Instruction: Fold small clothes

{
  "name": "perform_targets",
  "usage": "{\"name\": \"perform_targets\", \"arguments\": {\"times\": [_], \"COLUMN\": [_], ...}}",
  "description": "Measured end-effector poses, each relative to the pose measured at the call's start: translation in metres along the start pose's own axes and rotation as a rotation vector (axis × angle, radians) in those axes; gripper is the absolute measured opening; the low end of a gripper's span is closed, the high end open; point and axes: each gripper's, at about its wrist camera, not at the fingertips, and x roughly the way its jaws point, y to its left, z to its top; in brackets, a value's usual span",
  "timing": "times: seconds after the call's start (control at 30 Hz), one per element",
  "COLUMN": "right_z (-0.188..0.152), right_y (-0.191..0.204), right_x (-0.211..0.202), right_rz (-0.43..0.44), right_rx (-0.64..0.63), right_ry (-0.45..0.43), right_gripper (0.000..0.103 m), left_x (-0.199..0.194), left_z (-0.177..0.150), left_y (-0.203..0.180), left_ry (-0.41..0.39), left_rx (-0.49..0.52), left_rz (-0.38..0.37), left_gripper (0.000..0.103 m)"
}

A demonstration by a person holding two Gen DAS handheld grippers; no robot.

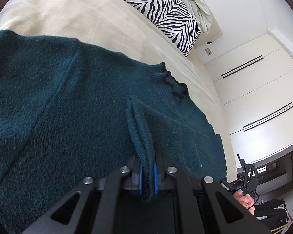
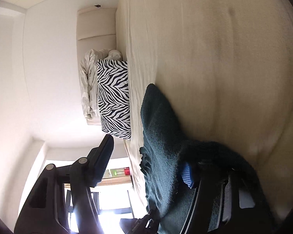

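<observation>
1. Cream bedding (image 1: 68,9) covers the bed; we see a zebra-print pillow (image 1: 162,11) near the headboard.
2. We find the dark green sweater (image 1: 68,101) spread on the bedding.
3. Our left gripper (image 1: 147,172) is clenched on a ribbed sweater edge.
4. Our right gripper (image 2: 146,173) has sweater fabric draped between parted jaws.

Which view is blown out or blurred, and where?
Right wrist view: the window is blown out, the bedspread motion-smeared, the frame rolled sideways. Left wrist view: sharp and evenly lit, the sweater crisp; fisheye bends the wardrobe doors.
</observation>
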Motion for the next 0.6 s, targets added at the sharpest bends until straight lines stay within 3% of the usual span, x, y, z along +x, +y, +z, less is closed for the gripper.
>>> {"name": "perform_targets", "arguments": {"times": [0.07, 0.3, 0.43, 0.6], "right_z": [0.0, -0.019, -0.021, -0.008], "right_y": [-0.001, 0.017, 0.047, 0.088], "right_x": [0.0, -0.019, -0.034, 0.007], "right_rz": [-0.016, -0.161, -0.154, -0.208], "right_rx": [-0.019, -0.08, -0.147, -0.279], "right_ry": [0.008, 0.042, 0.045, 0.12], "right_gripper": [0.051, 0.055, 0.056, 0.059], "left_x": [0.0, 0.001, 0.002, 0.002], "left_z": [0.0, -0.001, -0.004, -0.006], "left_y": [0.001, 0.006, 0.005, 0.008], "left_ry": [0.001, -0.005, -0.025, -0.038], "left_rx": [-0.004, 0.011, 0.032, 0.027], "left_rz": [-0.003, -0.023, -0.024, -0.045], "left_gripper": [0.011, 0.012, 0.012, 0.012]}}
